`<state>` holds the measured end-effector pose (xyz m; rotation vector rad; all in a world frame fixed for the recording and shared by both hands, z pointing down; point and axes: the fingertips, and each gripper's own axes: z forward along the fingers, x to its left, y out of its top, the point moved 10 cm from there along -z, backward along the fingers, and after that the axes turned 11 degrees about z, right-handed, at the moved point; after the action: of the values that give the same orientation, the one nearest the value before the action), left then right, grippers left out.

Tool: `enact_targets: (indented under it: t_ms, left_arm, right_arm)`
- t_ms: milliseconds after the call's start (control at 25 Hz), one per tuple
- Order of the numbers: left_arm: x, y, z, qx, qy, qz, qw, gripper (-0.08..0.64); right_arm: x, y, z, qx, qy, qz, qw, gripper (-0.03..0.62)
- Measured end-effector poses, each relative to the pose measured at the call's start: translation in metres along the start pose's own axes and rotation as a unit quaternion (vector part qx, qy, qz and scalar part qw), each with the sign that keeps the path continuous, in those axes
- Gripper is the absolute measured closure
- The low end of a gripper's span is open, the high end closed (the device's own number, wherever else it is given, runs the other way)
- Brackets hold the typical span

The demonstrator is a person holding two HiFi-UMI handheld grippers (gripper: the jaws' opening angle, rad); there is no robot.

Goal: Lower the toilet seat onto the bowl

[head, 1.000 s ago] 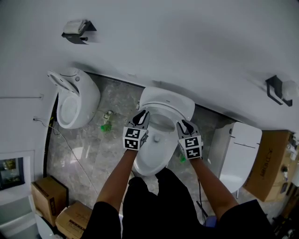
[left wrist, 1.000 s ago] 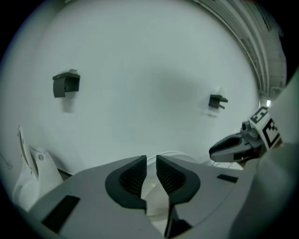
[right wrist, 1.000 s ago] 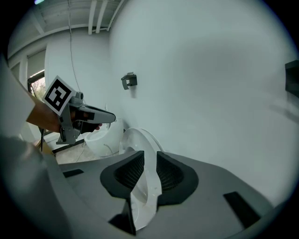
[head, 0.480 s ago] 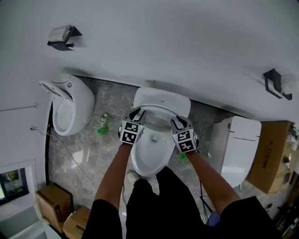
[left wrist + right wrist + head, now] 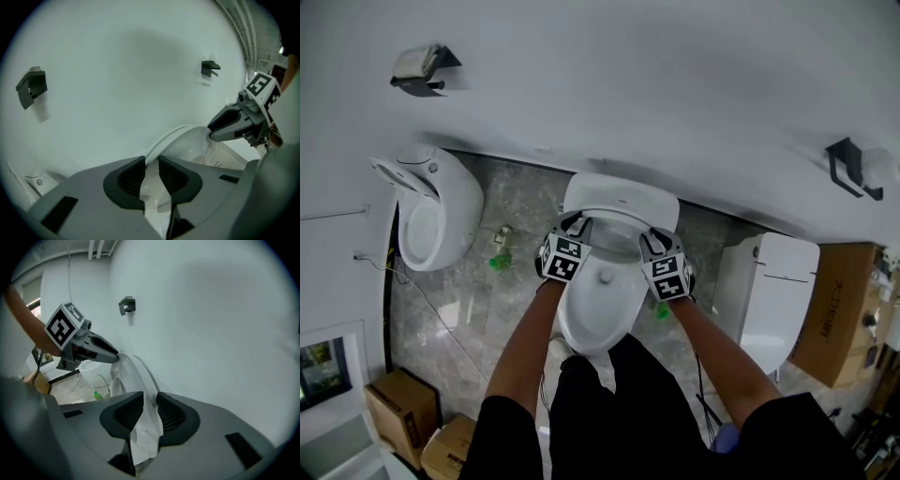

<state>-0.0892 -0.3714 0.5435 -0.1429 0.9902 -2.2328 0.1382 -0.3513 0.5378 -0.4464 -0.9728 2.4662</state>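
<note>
Person stands over a toilet w/ both grippers on the toilet seat (image 5: pixel 617 223), one per side. Left gripper (image 5: pixel 574 225) is clenched on the seat's left edge; the left gripper view shows the white rim pinched between its dark ribbed pads. Right gripper (image 5: pixel 652 238) is clamped on the right edge the same way, w/ the rim running up from between its pads toward the wall (image 5: pixel 675 84). Seat is raised and tilted, its top near the wall, not down on the bowl (image 5: pixel 598 305), which lies open below betw. the person's forearms. Each gripper view shows the other gripper's tips on the far edge of the seat.

Around it:
- 2nd toilet (image 5: pixel 441 206) to the left on the grey stone floor (image 5: pixel 469 309), lid up
- small green bottle (image 5: pixel 497 262) on the floor betw. the two
- 3rd toilet (image 5: pixel 769 281) to the right, lid shut
- dark holders on the wall, upper left (image 5: pixel 422 66) and upper right (image 5: pixel 858 169)
- cardboard boxes at lower left (image 5: pixel 394 412), another box (image 5: pixel 834 319) at far right
</note>
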Motion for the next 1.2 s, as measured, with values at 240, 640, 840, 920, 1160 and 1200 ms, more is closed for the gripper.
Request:
enact_targets:
  t_ms: [240,640,840,920,1160,1200]
  left_arm:
    - [-0.003,-0.001,-0.005,-0.010,0.012,0.000,0.9999,0.477]
    - [-0.013,-0.011,-0.026,-0.037,0.013,-0.033,0.9987,0.499]
    - [-0.020,-0.020,-0.041,-0.035,0.003,-0.027,0.9990,0.509]
    - [-0.024,-0.024,-0.047,-0.036,-0.001,-0.022,0.9991,0.514]
    - [-0.032,-0.037,-0.067,-0.046,-0.010,-0.014,0.9988,0.522]
    - [-0.035,-0.040,-0.071,-0.048,-0.011,-0.015,0.9987,0.522]
  right_arm:
    - [0.002,0.000,-0.002,-0.008,-0.017,-0.004,1.000,0.510]
    - [0.021,-0.010,-0.017,-0.006,-0.043,-0.009,0.999,0.528]
    - [0.034,-0.018,-0.027,-0.007,-0.052,-0.009,0.999,0.528]
    - [0.039,-0.022,-0.032,-0.008,-0.054,-0.009,0.998,0.529]
    - [0.059,-0.033,-0.045,-0.008,-0.065,-0.012,0.998,0.528]
    - [0.063,-0.035,-0.048,-0.007,-0.068,-0.013,0.998,0.528]
